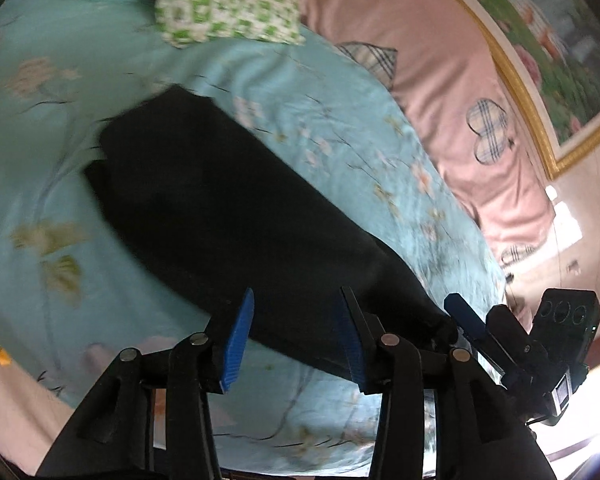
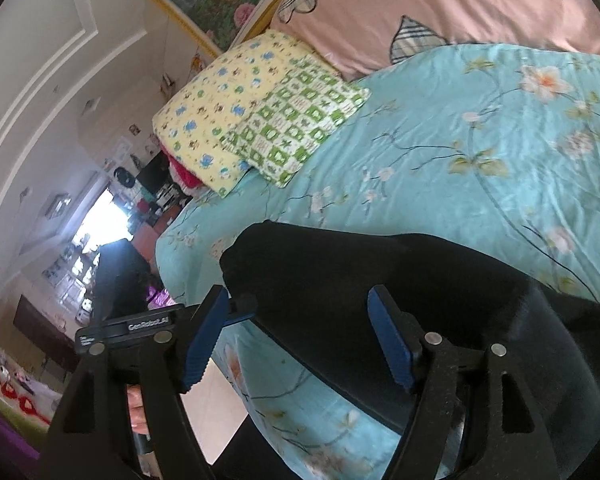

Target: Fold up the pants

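Now black pants [image 1: 220, 208] lie as long narrow strip on blue bed sheet [image 1: 340, 120], middle of left picture, legs seemingly stacked. Left claw [image 1: 296, 336] open, nothing in it, above near end. Right claw [image 2: 300, 340] open too, pants under it. Probably one fold done; short folds left. Pillows [image 2: 260, 120] upper left.

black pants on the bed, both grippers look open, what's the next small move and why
Probably bring the left gripper down onto the near edge of the pants and close on it. The pants lie flat in a long strip on the blue bedsheet, both grippers stand open with nothing pinched, and the right gripper hovers over the same dark cloth, so neither has a hold for a fold.
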`<state>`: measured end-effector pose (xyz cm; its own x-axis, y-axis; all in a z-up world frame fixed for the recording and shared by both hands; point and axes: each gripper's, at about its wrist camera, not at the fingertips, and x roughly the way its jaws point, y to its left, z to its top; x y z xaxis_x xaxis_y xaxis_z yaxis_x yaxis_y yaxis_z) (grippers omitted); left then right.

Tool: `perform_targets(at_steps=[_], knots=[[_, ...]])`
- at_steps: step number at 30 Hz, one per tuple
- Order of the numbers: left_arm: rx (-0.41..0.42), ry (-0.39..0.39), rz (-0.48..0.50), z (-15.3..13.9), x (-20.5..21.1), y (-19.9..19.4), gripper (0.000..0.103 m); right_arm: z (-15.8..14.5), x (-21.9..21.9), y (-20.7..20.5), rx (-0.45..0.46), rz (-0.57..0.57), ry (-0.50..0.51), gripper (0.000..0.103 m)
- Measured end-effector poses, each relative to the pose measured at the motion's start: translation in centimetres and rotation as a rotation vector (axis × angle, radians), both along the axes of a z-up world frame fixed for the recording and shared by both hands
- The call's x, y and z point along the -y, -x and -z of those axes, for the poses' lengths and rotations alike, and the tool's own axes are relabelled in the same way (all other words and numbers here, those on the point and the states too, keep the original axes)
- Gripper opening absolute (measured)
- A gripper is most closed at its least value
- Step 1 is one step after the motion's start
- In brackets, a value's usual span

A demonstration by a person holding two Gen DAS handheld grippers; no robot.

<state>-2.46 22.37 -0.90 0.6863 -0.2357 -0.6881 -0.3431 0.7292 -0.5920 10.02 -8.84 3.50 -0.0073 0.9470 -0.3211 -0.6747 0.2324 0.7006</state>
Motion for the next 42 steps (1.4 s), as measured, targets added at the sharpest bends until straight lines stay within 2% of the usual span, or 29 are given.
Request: perform_targets(at_steps=[10,21,25,31,34,36,42], knots=[[-0.025,0.039,-0.182,0.9,-5.4,3.6,0.050,-1.0,-5.5,-0.1,0.050,-0.088,0.030,0.073],[-0.063,0.099,-0.279,2.8,-8.1,3.8,0.061,-1.5,-11.9,-1.6,0.100,-0.145,0.091,0.073],[-0.098,0.110,-0.295,3.6,-8.6,3.0,0.061,-1.7,-15.7,-2.5,0.154,-0.208,0.161,0.073],[-0.119,0.123,-0.290,4.3,-9.0,1.7,0.061,-1.8,-21.9,-4.4,0.192,-0.391,0.273,0.072],[-0.130,0.123,-0.296,4.6,-9.2,1.0,0.063,-1.6,-24.4,-5.1,0.173,-0.466,0.304,0.068],[-0.134,0.130,-0.303,4.8,-9.4,0.6,0.063,-1.3,-25.7,-5.2,0.167,-0.496,0.330,0.061],[-0.144,0.121,-0.313,5.0,-9.9,-0.2,0.063,0.1,-28.8,-4.1,0.181,-0.589,0.404,0.054]])
